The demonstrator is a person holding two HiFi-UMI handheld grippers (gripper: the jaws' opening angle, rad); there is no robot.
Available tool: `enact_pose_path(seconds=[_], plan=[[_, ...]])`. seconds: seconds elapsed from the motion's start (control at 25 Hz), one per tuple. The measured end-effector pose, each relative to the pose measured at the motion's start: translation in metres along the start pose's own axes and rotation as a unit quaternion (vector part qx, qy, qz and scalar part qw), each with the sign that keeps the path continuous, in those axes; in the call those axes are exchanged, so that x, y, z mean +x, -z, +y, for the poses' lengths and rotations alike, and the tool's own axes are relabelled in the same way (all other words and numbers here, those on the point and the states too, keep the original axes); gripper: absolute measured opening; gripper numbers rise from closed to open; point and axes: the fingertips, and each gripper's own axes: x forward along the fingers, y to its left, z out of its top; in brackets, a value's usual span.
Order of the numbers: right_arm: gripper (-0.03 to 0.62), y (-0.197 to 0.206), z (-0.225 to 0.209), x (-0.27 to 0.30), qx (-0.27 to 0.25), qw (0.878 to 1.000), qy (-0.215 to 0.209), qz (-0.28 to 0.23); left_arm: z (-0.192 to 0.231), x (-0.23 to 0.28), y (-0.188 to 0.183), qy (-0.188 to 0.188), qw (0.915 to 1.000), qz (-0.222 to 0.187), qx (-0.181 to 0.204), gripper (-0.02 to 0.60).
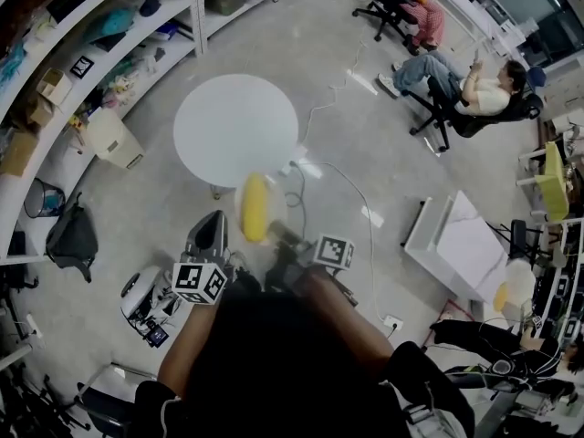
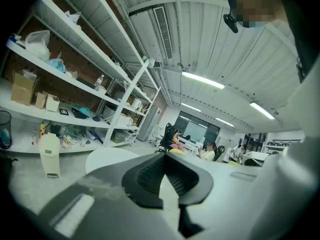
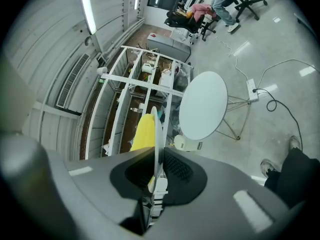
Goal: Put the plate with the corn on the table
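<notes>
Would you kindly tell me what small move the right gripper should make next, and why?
Probably carry the plate forward until it is over the round table: the right gripper has its jaws clamped on the plate's rim, the corn lies on it, and the head view shows both short of the table's near edge.

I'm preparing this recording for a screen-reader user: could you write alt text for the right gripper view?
The right gripper clamps the rim of a thin pale plate seen edge-on, carrying a yellow corn cob. Beyond stand a round white table on thin metal legs and white shelving.
</notes>
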Motion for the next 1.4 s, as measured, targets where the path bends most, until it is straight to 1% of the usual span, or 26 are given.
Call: enact_pose_path(seconds=[0.08,0.16,0.28,0.36,0.44,0.56,0.84,1.0,1.04,1.12,1.16,1.24,1.4], plan=[[0.044,0.0,0.001,0.004,0.0,1.0,-0.003,-0.003,0.005,0.001,0.0,0.001,1.0,0.003,-0.002,0.005],[0.044,-0.001,0.001,0.006,0.005,1.0,0.005,-0.004,0.008,0.003,-0.002,-0.001,1.0,0.004,-0.005,0.005],[0.044,-0.007,0.004,0.011,0.002,1.0,-0.007,-0.001,0.011,0.009,-0.004,-0.004,0.9999,0.005,-0.008,0.004],[0.044,-0.012,0.001,0.013,0.009,1.0,0.006,0.001,0.015,0.016,-0.006,-0.009,0.9999,0.003,-0.006,0.005],[0.044,-0.018,-0.002,0.016,0.015,1.0,0.019,0.004,0.018,0.025,-0.008,-0.014,0.9999,0.002,-0.002,0.004],[0.044,-0.029,-0.002,0.023,0.015,1.0,0.016,0.012,0.022,0.037,-0.012,-0.021,0.9998,0.001,0.001,0.004],[0.044,-0.054,-0.005,0.042,0.017,0.999,0.014,0.032,0.035,0.065,-0.014,-0.043,0.999,-0.007,-0.013,0.003],[0.044,-0.074,-0.006,0.05,0.017,0.999,0.013,0.045,0.04,0.085,-0.015,-0.051,0.9985,-0.003,-0.019,0.003],[0.044,-0.079,-0.005,0.053,0.014,0.999,0.008,0.048,0.042,0.09,-0.016,-0.056,0.9983,-0.001,-0.019,0.003],[0.044,-0.091,0.0,0.062,-0.003,0.998,-0.023,0.056,0.048,0.098,-0.018,-0.068,0.9975,0.0,-0.02,0.003],[0.044,-0.097,0.002,0.066,-0.007,0.998,-0.03,0.059,0.049,0.103,-0.019,-0.073,0.9971,-0.001,-0.02,0.003],[0.044,-0.108,0.001,0.07,-0.009,0.997,-0.03,0.065,0.051,0.112,-0.021,-0.079,0.9966,-0.004,-0.02,0.003],[0.044,-0.129,0.003,0.087,-0.033,0.995,-0.053,0.079,0.054,0.126,-0.024,-0.09,0.9957,-0.01,-0.016,0.003]])
